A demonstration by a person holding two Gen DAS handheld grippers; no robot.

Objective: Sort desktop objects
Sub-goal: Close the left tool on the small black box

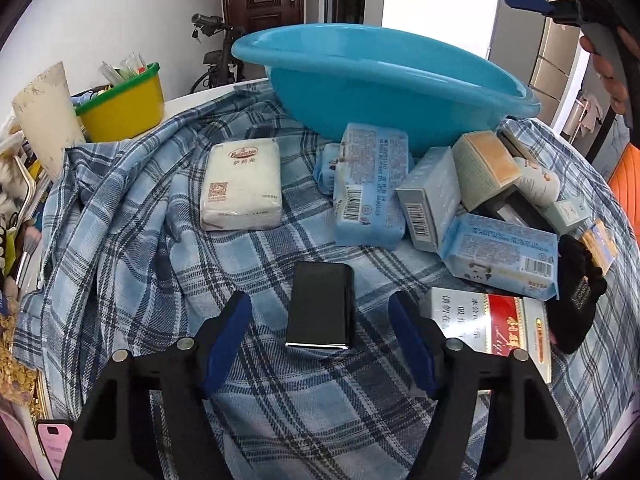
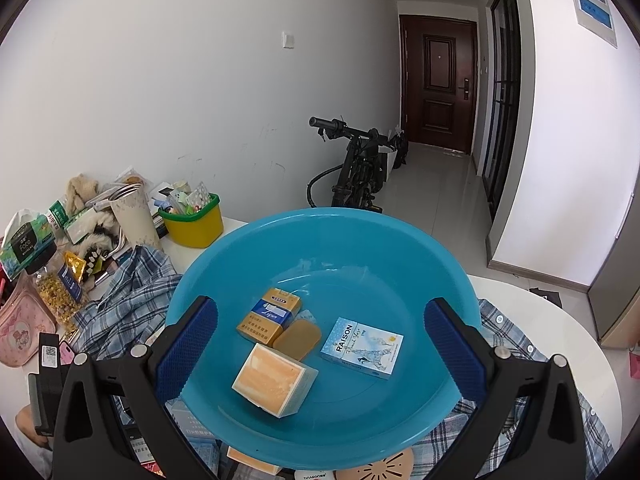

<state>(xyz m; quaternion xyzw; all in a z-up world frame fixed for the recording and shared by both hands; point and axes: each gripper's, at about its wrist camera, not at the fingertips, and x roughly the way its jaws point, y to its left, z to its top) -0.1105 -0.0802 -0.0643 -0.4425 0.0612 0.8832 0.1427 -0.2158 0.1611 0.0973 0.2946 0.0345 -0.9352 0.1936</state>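
L gripper jaws apart, straddling black phone bottom center for pickup; R gripper apart, empty over blue basin.

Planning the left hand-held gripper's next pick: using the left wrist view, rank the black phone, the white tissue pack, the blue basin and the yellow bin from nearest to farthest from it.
1. Black phone: directly ahead of the open left hand-held gripper, by its fingertips.
2. White tissue pack: farther ahead, left of centre.
3. Blue basin and yellow bin: both at the back, basin ahead-right, bin far left; too close to call.
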